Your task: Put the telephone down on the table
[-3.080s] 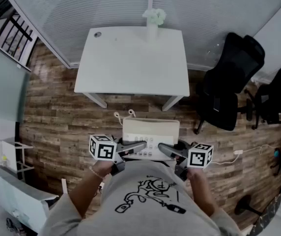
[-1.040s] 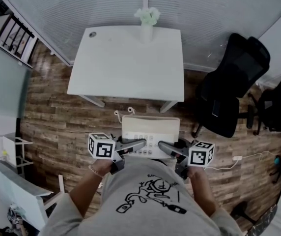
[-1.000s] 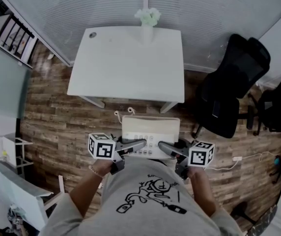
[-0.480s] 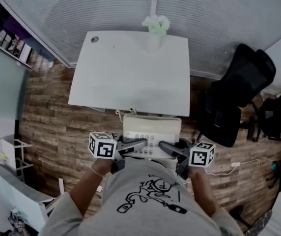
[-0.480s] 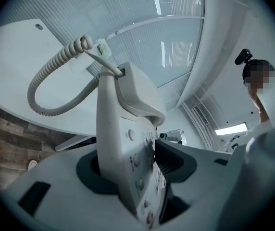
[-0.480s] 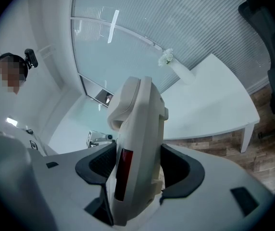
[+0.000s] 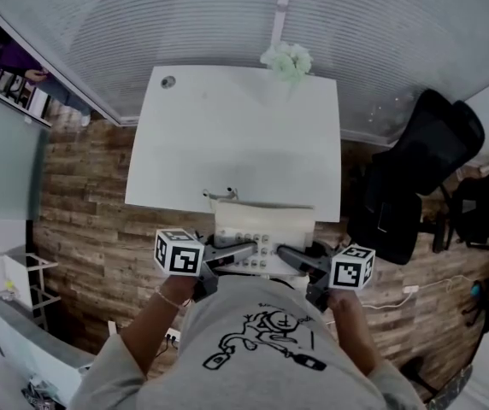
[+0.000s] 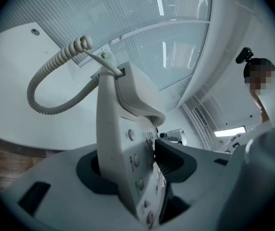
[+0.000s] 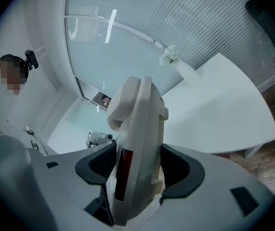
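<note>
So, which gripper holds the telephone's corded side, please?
The left gripper; the telephone's coiled cord loops out beside it, not the right gripper.

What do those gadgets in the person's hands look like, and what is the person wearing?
The left gripper and right gripper are pale grey two-jawed tools with dark ribbed pads. Each carries a white cube printed with black square markers. The person wears a grey T-shirt with a black drawing on it, and a thin bracelet on the left wrist.

Head view looks steeply down; both gripper views share the telephone (image 7: 264, 222).
</note>
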A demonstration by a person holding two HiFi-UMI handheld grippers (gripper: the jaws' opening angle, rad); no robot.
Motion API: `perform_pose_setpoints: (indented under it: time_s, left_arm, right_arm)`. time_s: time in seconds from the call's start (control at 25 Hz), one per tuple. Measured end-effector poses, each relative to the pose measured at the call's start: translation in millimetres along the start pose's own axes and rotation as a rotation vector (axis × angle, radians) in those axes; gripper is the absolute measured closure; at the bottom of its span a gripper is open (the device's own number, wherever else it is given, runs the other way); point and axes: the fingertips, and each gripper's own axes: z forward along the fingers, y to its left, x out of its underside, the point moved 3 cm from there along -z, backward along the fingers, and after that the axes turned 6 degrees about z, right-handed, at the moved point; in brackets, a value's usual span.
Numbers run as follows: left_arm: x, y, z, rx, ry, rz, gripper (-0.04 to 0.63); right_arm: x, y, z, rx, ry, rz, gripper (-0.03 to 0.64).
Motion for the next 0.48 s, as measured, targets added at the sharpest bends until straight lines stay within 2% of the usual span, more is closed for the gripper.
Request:
perform_pose_setpoints:
  time_s: [0.48]
  left_arm:
    - [-32, 27, -13, 0.014, 0.006, -0.006, 0.365]
  right_arm:
    - [-25, 0, 34, 0.006, -0.009, 0.014, 0.318]
